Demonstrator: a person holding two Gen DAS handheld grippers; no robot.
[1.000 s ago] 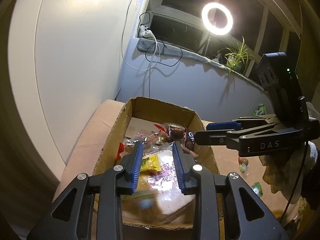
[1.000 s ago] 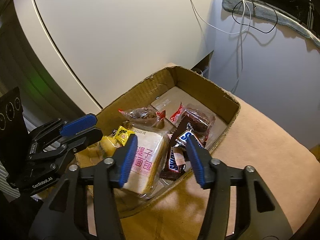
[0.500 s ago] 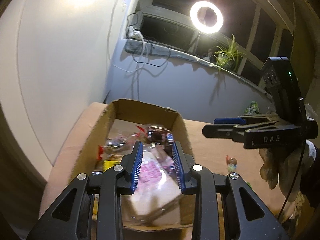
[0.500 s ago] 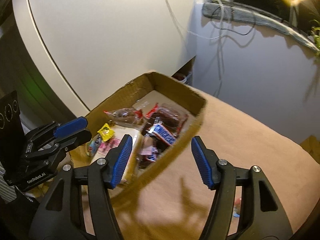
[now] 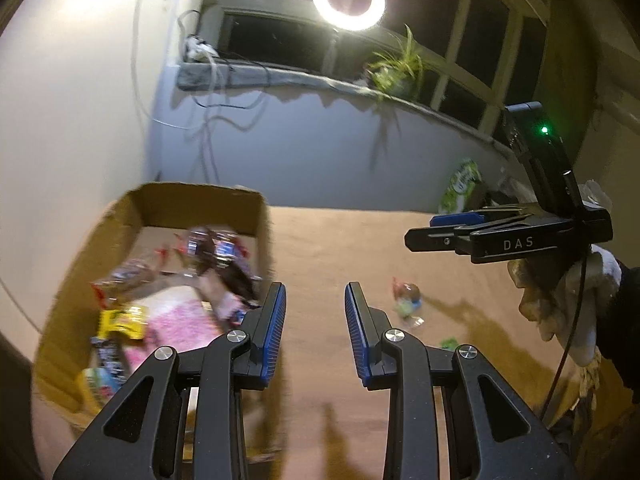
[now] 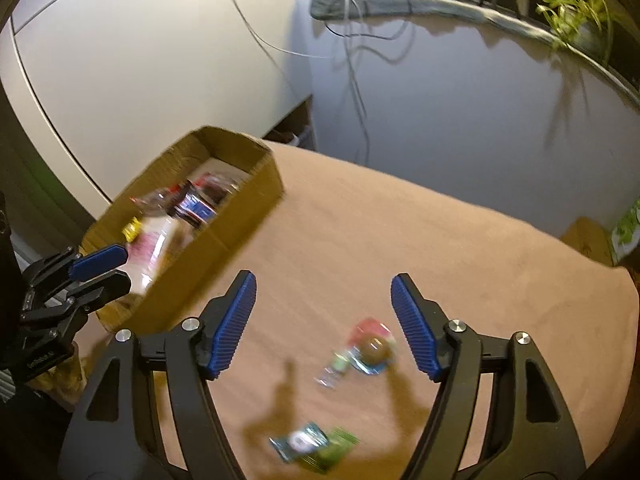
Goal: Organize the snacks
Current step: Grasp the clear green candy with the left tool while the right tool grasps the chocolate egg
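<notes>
My right fingers (image 6: 323, 324) have just been widening and hold nothing; my left fingers (image 5: 314, 330) sit narrowly parted, also holding nothing. The round wrapped snack (image 6: 370, 350) lies on the brown worktop (image 6: 460, 248) below and between my right fingers, untouched. Its slick wrapper could skid aside, and the cardboard box (image 6: 224, 236) sits well to the left.

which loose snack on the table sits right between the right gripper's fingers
The round brown sweet in the pink and blue wrapper. It lies between the open right gripper fingers, while the green packet lies nearer the camera, below them.
</notes>
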